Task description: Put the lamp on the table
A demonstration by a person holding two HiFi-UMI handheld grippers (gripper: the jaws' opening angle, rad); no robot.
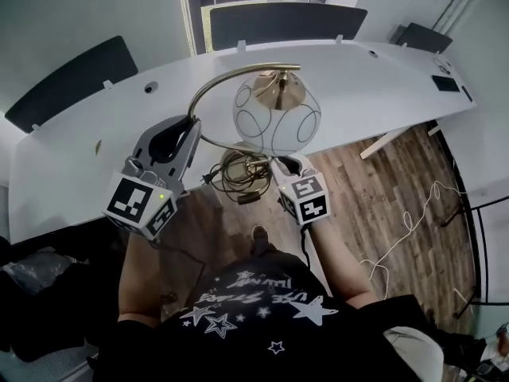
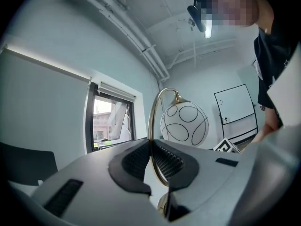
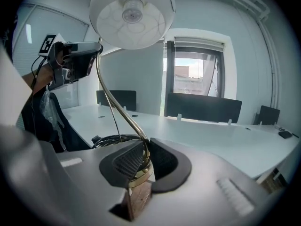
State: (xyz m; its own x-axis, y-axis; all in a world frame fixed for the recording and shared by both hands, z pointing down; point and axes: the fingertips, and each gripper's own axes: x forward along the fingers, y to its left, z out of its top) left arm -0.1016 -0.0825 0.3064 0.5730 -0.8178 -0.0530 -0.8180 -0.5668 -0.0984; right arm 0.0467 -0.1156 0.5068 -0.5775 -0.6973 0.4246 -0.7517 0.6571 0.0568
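Step, my read: carry phase. Table (image 1: 79, 157) is big, white, curved, bare in front of the lamp (image 1: 231, 74). Lamp is in the air, held by both grippers at the near table edge: shade over the tabletop rim, base end over the wood floor. Not set down yet.

Left gripper (image 1: 191, 126): jaws closed narrow on the arched stem (image 2: 153, 121), high up the arc, pointing roughly level.
Right gripper (image 1: 285, 164): jaws pinched on the stem foot just above the brass collar (image 3: 140, 177), tilted down a bit.

Next move, est.: bring the base fwd over the tabletop, keep it upright, lower till the base sits flat, then release, prob right 1st, left last to steady the top. Top-heavy, so 2 grips must move together or it twists.

Lamp look:
- shade (image 1: 276, 116): round frosted glass globe w/ black circle lines, hangs from the arc tip, open underneath, bulb socket shows in the right gripper view
- stem: thin brass tube, 1 big curve
- cord (image 1: 238, 173): black, coiled in a bundle by the base, hangs loose, could snag on the table edge
- base: wood-look bit under the collar, mostly hidden
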